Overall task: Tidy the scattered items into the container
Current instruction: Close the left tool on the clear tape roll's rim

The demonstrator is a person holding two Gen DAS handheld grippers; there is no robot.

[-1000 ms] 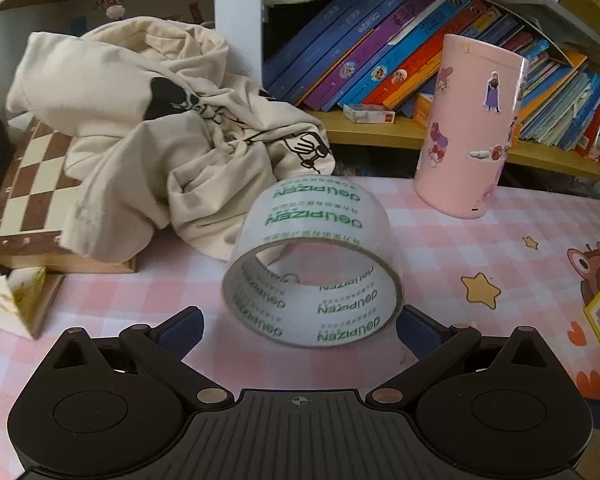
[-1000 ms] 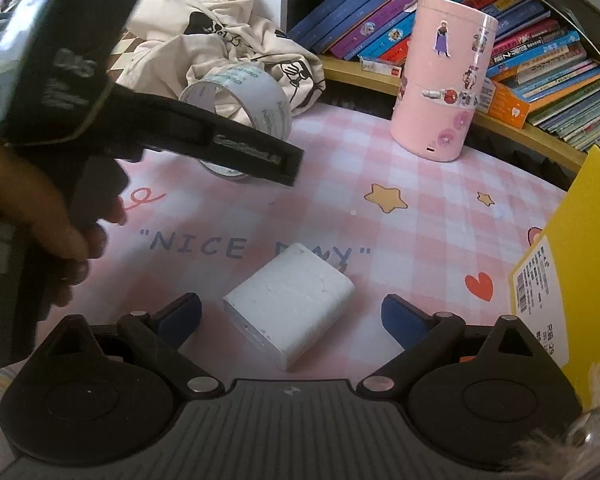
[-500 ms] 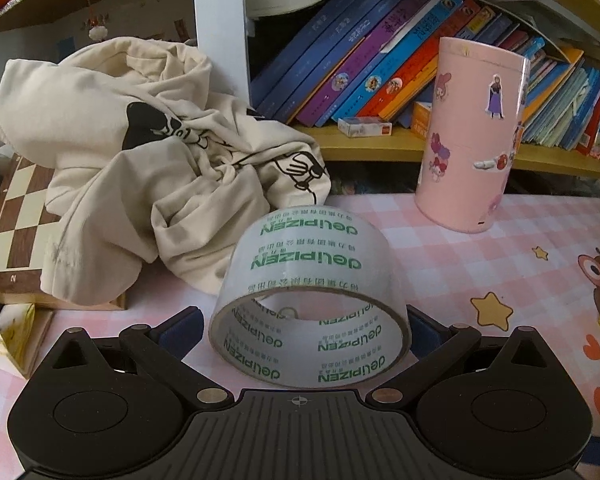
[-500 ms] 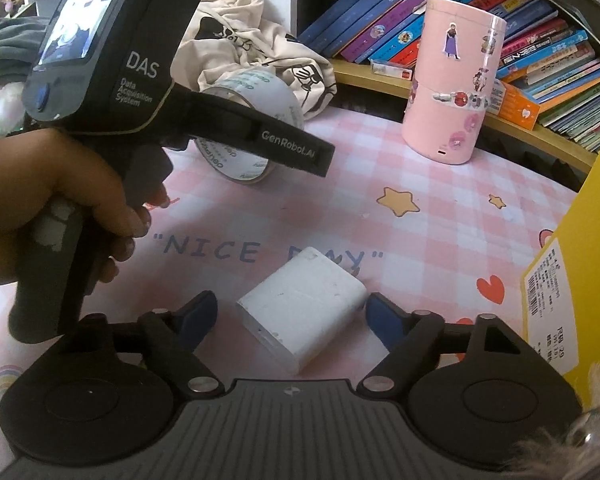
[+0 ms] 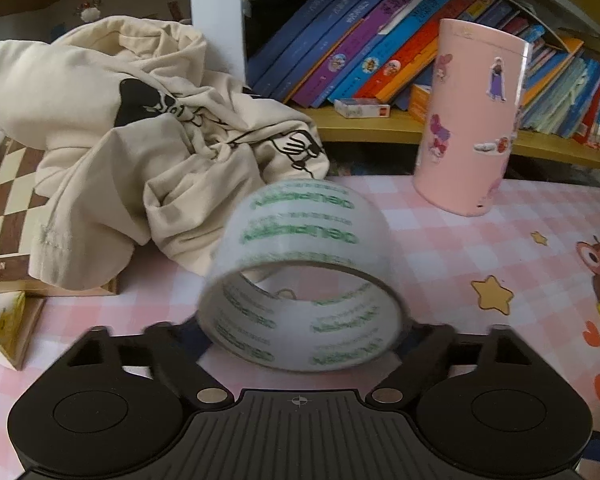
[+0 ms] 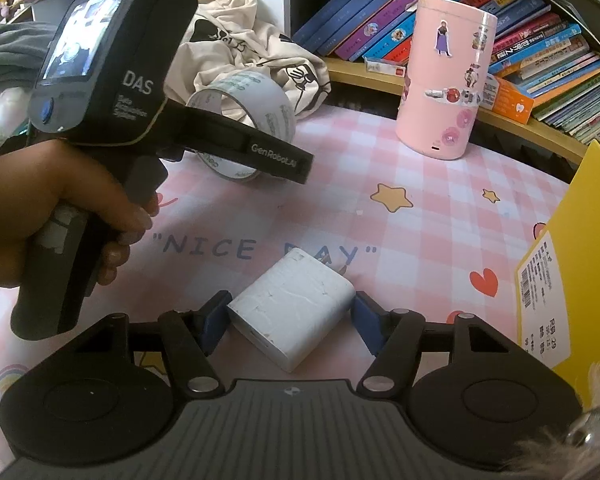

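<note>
A roll of clear tape (image 5: 304, 280) with green print stands on edge on the pink checked mat, blurred. My left gripper (image 5: 300, 332) has it between its jaws, which are closing; both pads touch the roll's sides. The right wrist view also shows this roll (image 6: 244, 120), behind the left gripper's finger (image 6: 276, 160) and the hand holding it. A white charger block (image 6: 292, 312) lies flat on the mat, prongs pointing away. My right gripper (image 6: 290, 316) is closing on it, and its blue pads (image 6: 216, 320) meet the block's two side corners.
A tall pink cylinder with stickers (image 5: 468, 120) stands at the back right before the bookshelf (image 5: 380, 40). A crumpled cream shirt (image 5: 140, 140) lies over a chessboard (image 5: 8, 200) at the left. A yellow box with a barcode label (image 6: 580, 260) rises at the right edge.
Both pairs of jaws have closed inward. The left pads now sit against the tape roll, which has shifted slightly and blurs. The right pads have reached the charger's sides.
</note>
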